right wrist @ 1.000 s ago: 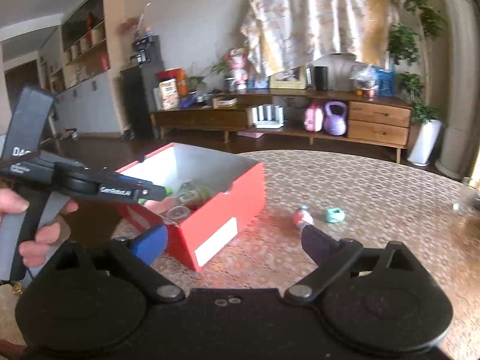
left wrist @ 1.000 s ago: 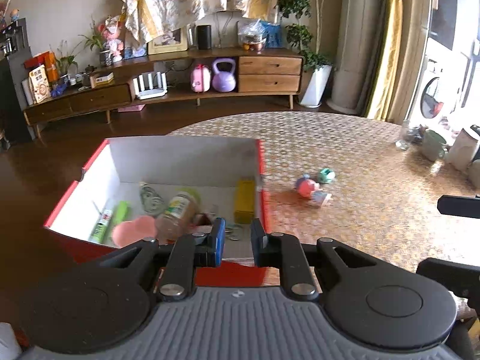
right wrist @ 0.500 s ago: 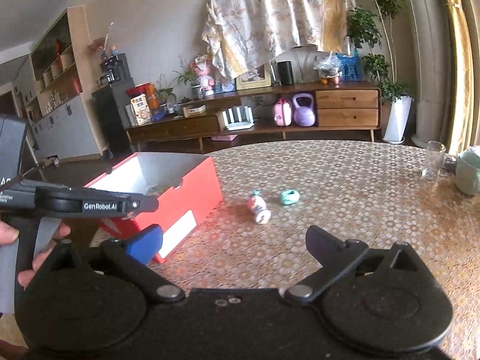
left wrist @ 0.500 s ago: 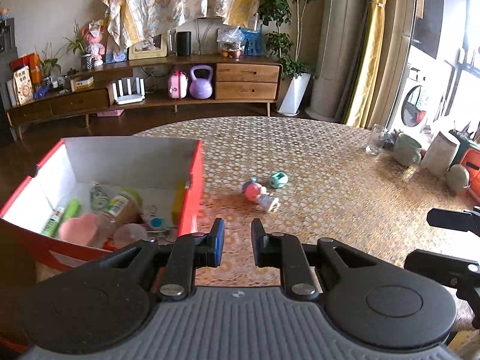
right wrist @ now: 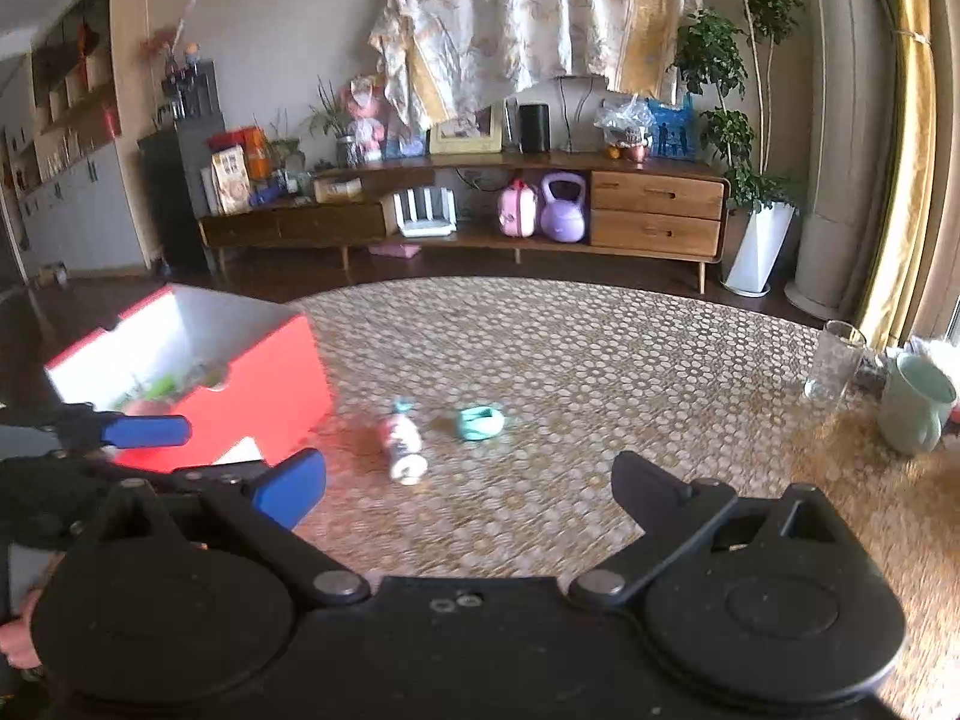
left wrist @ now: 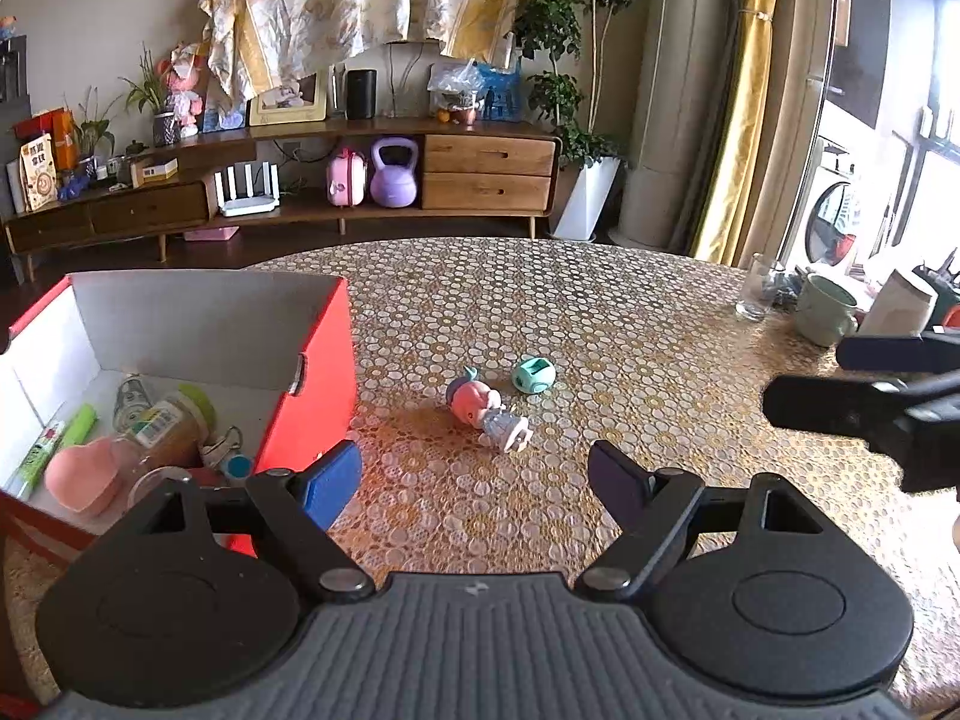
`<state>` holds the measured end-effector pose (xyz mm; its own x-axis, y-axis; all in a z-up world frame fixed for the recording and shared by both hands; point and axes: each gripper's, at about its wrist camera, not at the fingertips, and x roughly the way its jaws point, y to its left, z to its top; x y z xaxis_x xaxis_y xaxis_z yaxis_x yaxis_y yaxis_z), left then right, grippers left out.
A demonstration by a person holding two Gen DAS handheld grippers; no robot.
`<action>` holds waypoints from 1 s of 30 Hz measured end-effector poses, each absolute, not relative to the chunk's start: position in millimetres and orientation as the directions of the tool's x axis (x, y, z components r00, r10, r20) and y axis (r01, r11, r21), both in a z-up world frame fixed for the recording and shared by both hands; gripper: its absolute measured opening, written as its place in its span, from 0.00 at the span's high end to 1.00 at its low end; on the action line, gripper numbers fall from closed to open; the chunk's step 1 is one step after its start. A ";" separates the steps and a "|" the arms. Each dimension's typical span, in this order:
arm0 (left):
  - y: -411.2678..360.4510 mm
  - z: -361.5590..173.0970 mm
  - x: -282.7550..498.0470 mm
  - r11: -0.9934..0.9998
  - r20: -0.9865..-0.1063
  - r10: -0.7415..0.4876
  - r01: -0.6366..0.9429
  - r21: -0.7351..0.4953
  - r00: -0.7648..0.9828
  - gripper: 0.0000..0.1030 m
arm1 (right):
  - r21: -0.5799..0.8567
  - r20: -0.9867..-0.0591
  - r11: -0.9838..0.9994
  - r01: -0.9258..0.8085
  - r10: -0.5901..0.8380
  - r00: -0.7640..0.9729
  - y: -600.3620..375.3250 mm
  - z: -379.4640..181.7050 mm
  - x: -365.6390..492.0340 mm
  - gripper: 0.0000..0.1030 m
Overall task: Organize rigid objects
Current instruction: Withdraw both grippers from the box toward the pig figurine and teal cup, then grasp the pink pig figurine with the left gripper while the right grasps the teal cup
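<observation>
A small pink and blue toy figure [left wrist: 487, 413] [right wrist: 403, 443] lies on its side on the patterned round table [left wrist: 600, 324], and a little teal object [left wrist: 533, 374] [right wrist: 480, 422] rests just right of it. The red box [left wrist: 318, 372] [right wrist: 252, 402] at the table's left holds a pink heart-shaped item [left wrist: 78, 474], a jar [left wrist: 165, 432] and green tubes. My left gripper [left wrist: 474, 480] hovers a short way in front of the figure, its jaws opening with nothing between them. Wide open and empty, my right gripper [right wrist: 468, 489] faces both toys.
A clear glass [left wrist: 757, 295] [right wrist: 835, 361], a pale green mug [left wrist: 827, 309] [right wrist: 918, 405] and a white container [left wrist: 900, 303] stand at the table's right edge. Beyond the table there is a low wooden sideboard [left wrist: 288, 192] and a potted plant [left wrist: 585, 192].
My left gripper swung right from over the box towards the toys and its jaws went from shut to wide apart. The right gripper also moved in closer to the toys, staying open.
</observation>
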<state>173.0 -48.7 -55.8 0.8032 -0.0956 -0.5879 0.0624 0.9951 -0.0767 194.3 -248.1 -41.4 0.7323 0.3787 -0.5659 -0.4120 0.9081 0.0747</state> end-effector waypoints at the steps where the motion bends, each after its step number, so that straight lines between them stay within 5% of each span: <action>1: -51.5 -58.7 176.6 0.995 -0.585 -0.095 0.062 -0.076 0.805 0.20 | 0.065 -0.574 0.908 -0.414 0.374 0.728 -247.2 -45.3 201.8 0.01; 22: -75.8 -121.4 261.7 0.998 -0.611 -0.057 0.048 -0.030 0.790 0.18 | -0.019 -0.702 0.868 -0.496 0.342 0.625 -187.8 -120.3 319.6 0.02; 30: -79.2 -139.2 283.4 0.999 -0.626 -0.049 0.051 -0.014 0.778 0.18 | -0.008 -0.730 0.865 -0.502 0.338 0.594 -172.6 -142.8 340.6 0.12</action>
